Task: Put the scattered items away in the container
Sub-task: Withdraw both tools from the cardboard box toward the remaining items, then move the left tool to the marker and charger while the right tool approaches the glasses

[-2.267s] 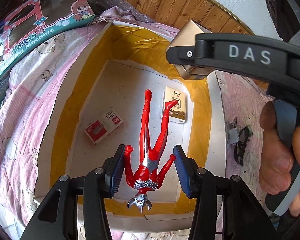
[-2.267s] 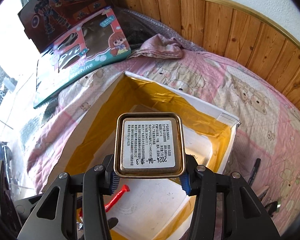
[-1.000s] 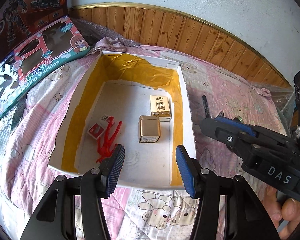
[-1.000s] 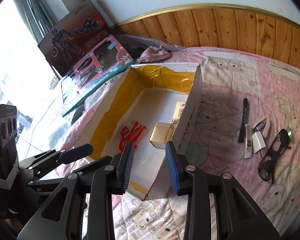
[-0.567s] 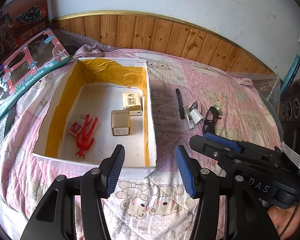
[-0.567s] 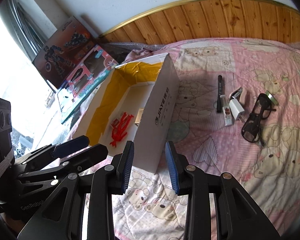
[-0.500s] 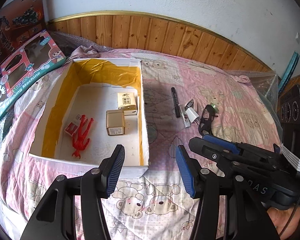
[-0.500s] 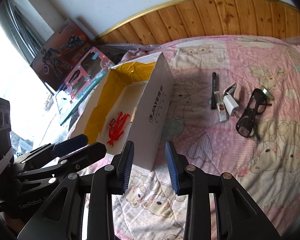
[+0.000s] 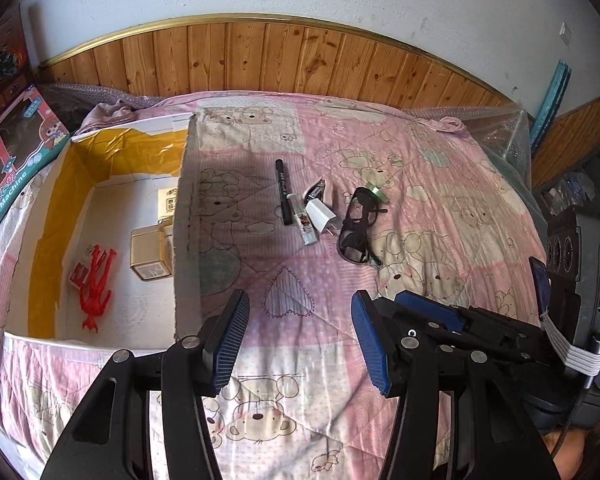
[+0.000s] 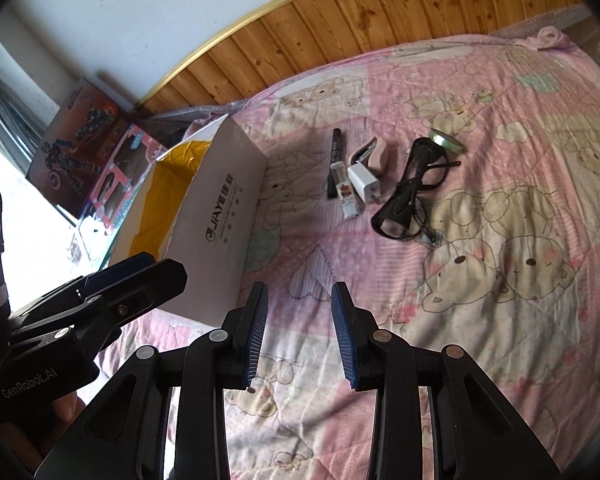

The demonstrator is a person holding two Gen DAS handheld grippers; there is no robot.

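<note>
A white cardboard box [image 9: 184, 216] with yellow lining lies at the left on the pink quilt. Inside it are a red toy figure [image 9: 97, 288], a gold tin [image 9: 150, 254], a small red packet [image 9: 78, 276] and a cream packet [image 9: 168, 202]. On the quilt to its right lie a black marker [image 9: 282, 192], a small tube [image 9: 306, 226], a white charger plug [image 9: 320, 216], a pink clip [image 9: 322, 192], black glasses [image 9: 358, 226] and a green round tin [image 9: 376, 194]. My left gripper [image 9: 298, 336] is open and holds nothing. My right gripper [image 10: 300, 334] is open and likewise holds nothing, above the quilt [image 10: 500, 160].
Toy boxes [image 9: 12, 152] lean at the far left beside the cardboard box. A wood-panelled wall [image 9: 300, 64] runs behind the bed. Bubble wrap [image 9: 496, 128] lies at the bed's far right corner. A hand [image 10: 66, 406] holds the left gripper's body in the right wrist view.
Both grippers let go of the red figure and the gold tin, which now lie in the box. Both have drawn back and swung right, bringing the scattered items into view.
</note>
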